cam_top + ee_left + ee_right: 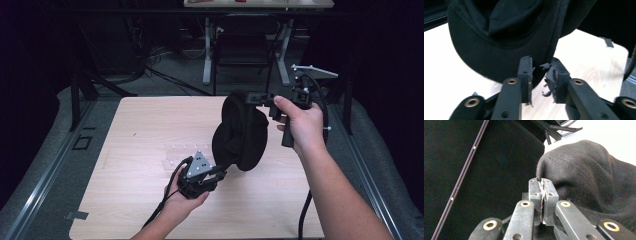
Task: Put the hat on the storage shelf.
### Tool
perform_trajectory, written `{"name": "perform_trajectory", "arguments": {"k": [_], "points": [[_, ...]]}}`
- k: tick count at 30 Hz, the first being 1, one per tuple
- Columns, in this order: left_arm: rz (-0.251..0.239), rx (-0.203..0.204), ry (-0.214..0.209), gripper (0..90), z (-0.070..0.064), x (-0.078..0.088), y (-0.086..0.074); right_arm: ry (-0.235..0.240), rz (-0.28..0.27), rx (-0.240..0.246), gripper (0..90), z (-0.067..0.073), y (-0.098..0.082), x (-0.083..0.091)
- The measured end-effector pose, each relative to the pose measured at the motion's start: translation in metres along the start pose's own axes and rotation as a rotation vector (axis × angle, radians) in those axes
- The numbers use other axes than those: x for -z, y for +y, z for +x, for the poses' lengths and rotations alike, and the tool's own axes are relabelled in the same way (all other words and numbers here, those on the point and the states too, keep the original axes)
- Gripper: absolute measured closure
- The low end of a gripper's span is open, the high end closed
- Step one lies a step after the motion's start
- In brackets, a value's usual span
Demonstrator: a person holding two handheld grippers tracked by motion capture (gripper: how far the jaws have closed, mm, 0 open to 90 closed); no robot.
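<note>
A black cap (240, 135) hangs in the air over the wooden table (145, 125). My right gripper (254, 97) holds it from the top, jaws shut on a fold of the black fabric (586, 177), as the right gripper view (542, 182) shows. My left gripper (220, 172) reaches up to the cap's lower edge from the lower left. In the left gripper view the cap's (499, 37) rim dips between the jaws (540, 72), with a gap still showing beside it. Its pads (525, 75) look frayed.
A faint clear patch (175, 152) lies on the tabletop left of the cap. A piece of tape (76, 215) sits at the table's near left corner. Behind the table stand a desk frame and a chair (245, 50). Grey floor surrounds the table.
</note>
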State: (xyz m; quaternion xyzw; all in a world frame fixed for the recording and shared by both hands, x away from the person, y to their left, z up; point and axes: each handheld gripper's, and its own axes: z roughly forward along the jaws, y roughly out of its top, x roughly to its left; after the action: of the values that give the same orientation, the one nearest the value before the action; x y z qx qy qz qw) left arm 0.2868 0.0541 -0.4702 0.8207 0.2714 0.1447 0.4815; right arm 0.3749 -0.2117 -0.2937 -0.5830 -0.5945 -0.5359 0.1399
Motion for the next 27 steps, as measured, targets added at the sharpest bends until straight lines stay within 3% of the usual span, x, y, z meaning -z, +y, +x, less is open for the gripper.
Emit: {"name": "perform_trajectory", "arguments": {"k": [11,21,27], "points": [[-0.017,-0.016,0.019,81.6,0.008,0.001,-0.011,0.009,0.023,0.019,88.1,0.006,-0.003,-0.011],[-0.027,-0.027,0.007,83.1,0.015,0.001,-0.017,0.010,0.034,0.030,88.1,0.010,-0.004,-0.022],[-0.056,0.006,-0.021,83.5,0.024,0.004,-0.023,0.014,0.032,0.029,88.2,0.011,-0.004,-0.027]]}}
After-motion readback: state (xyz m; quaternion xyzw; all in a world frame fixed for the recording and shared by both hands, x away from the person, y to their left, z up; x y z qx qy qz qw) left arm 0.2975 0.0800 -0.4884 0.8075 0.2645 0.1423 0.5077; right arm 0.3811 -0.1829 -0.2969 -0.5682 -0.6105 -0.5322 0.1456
